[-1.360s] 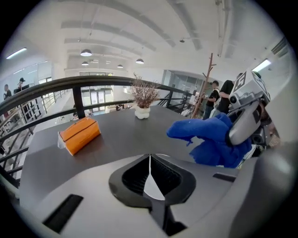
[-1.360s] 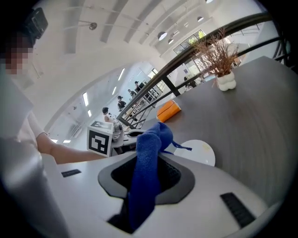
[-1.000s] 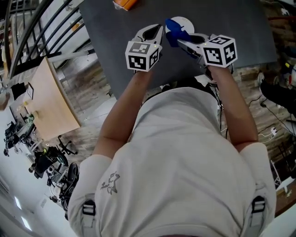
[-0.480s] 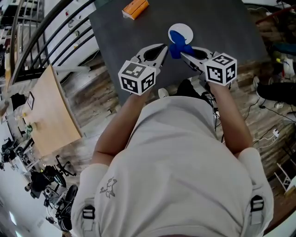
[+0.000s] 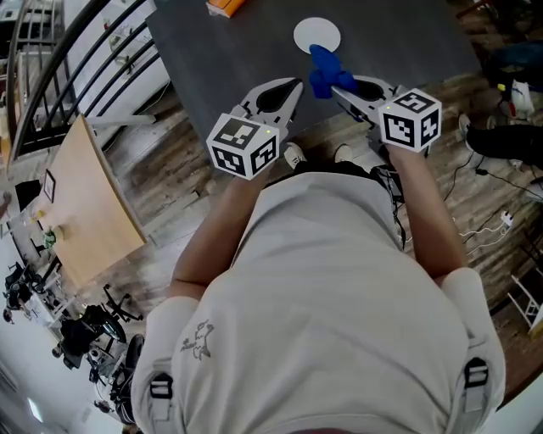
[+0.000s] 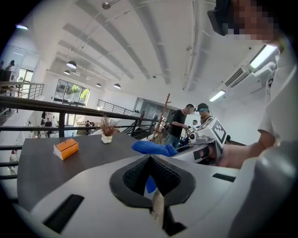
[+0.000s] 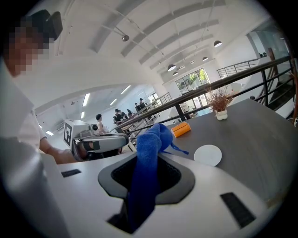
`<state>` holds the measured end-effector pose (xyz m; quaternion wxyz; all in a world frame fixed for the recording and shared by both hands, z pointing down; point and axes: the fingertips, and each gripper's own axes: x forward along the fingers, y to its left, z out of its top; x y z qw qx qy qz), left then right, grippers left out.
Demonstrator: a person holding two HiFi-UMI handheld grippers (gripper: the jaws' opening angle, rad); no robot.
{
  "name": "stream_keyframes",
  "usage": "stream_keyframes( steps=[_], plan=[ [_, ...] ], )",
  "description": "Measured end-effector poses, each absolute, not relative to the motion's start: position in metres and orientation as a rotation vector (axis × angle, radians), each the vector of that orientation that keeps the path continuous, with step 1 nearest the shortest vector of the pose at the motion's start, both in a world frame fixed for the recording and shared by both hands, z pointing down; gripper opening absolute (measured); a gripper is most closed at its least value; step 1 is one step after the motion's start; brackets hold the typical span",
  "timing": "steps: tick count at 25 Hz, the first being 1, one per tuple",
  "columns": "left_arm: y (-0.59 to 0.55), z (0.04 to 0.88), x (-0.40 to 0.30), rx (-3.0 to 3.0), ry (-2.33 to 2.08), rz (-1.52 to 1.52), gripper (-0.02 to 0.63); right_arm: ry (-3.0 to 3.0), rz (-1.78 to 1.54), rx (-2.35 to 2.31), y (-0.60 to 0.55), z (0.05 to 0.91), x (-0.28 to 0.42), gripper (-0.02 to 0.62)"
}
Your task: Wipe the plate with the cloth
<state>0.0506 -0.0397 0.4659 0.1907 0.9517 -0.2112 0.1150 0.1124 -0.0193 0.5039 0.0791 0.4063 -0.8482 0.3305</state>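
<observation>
A small white plate [image 5: 316, 36] lies on the dark table [image 5: 221, 59]; it also shows in the right gripper view [image 7: 207, 155]. My right gripper [image 5: 338, 85] is shut on a blue cloth [image 5: 327, 72], which hangs in the air just short of the plate. In the right gripper view the cloth [image 7: 153, 139] runs up between the jaws of the right gripper [image 7: 145, 162]. My left gripper [image 5: 297, 85] is shut and holds nothing, close to the left of the cloth. In the left gripper view, the left gripper [image 6: 150, 160] faces the cloth [image 6: 153, 148].
An orange box [image 5: 227, 7] sits at the table's far left. A small white vase with dried twigs [image 7: 220, 114] stands further back on the table. A railing [image 5: 76, 51] and a wooden board [image 5: 93, 195] are to the left. Cables lie on the wood floor [image 5: 492, 229] at right.
Both grippers have drawn back from the table towards the person and risen. The cloth has come off the plate, which now lies beyond it.
</observation>
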Motion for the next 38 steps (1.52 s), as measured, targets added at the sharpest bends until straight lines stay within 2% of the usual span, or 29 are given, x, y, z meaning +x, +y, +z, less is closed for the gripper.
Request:
stream_keyframes(
  steps=[21, 38],
  plan=[
    [0.096, 0.428, 0.107, 2.673, -0.930, 0.142, 0.007, -2.737, 0.662, 1.119, 0.132, 0.460, 0.166, 0.091],
    [0.144, 0.422, 0.133, 2.703, -0.932, 0.075, 0.007, -2.791, 0.567, 1.178, 0.167, 0.449, 0.186, 0.091]
  ],
)
